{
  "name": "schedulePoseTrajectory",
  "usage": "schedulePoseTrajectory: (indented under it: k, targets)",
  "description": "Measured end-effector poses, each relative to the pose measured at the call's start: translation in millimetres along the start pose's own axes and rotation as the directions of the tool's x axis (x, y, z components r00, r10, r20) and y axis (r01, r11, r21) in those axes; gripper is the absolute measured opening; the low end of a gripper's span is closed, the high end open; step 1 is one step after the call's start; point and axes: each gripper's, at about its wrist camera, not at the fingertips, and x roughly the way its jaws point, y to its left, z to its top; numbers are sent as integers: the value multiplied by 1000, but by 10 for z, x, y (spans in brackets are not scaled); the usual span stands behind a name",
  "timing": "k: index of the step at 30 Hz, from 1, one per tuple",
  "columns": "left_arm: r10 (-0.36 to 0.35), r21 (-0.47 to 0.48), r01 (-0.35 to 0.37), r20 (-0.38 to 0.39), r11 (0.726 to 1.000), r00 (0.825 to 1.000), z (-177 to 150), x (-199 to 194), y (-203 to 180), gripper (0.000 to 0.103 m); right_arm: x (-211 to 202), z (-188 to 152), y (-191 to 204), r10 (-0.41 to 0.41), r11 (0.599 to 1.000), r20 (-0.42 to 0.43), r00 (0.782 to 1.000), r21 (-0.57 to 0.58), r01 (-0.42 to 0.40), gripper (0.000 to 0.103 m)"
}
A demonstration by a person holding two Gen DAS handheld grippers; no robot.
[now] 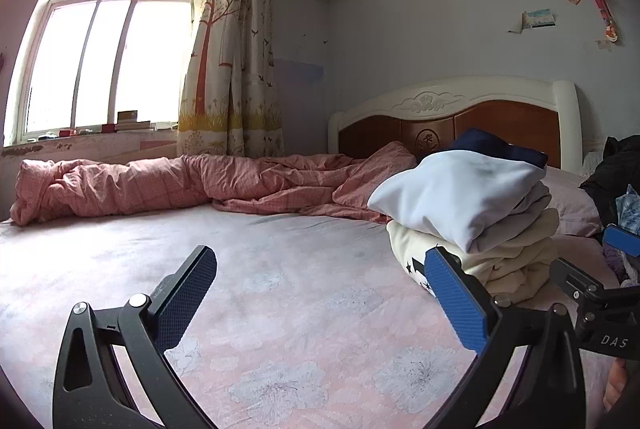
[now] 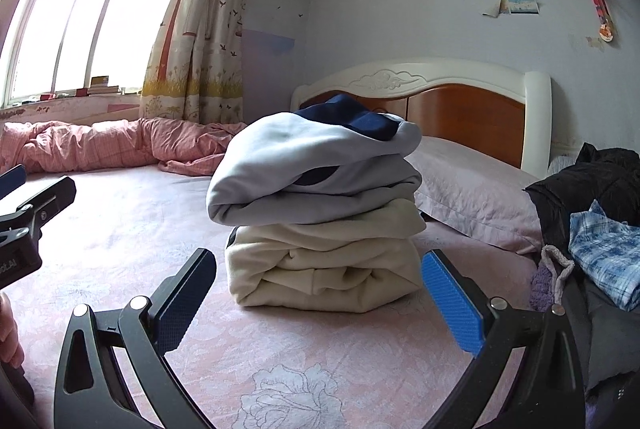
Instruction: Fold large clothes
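On the pink floral bedsheet [image 2: 120, 229], a stack of folded cream and grey sweatshirts [image 2: 320, 213] sits centre-right. Left gripper [image 1: 320, 293] and right gripper [image 2: 320, 289] fingers gape wide, empty. Unfolded dark jacket and blue plaid shirt [image 2: 600, 229] far right look soft, floppy; best pinched at shoulder seams.

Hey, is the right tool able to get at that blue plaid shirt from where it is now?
Probably yes: the right tool is open and empty, and the blue plaid shirt lies uncovered atop the dark pile just right of it.

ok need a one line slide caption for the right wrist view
Open right tongs face a stack of folded clothes on the pink floral bedsheet, unfolded garments heaped alongside.
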Motion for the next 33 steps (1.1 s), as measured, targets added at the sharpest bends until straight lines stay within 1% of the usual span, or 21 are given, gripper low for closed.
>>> schedulePoseTrajectory:
  k: [6,11,14,33]
  targets:
    - [-6,-20,5,-16,1000,1000,-15,17,49,103,0,-2,17,2,1000,7,1000,-14,-2,103]
    - [6,-18,-6,-42,1000,999,-20,57,52,103,-15,-6,34,0,1000,5,1000,-29,0,103]
    - [6,-22,-7,-42,1000,999,-19,50,71,103,-27,-4,30,2,1000,12,1000,-30,-1,103]
    - [25,-27,-26,-61,999,998,-33,72,111,103,-3,6,15,4,1000,-7,1000,-6,-4,103]
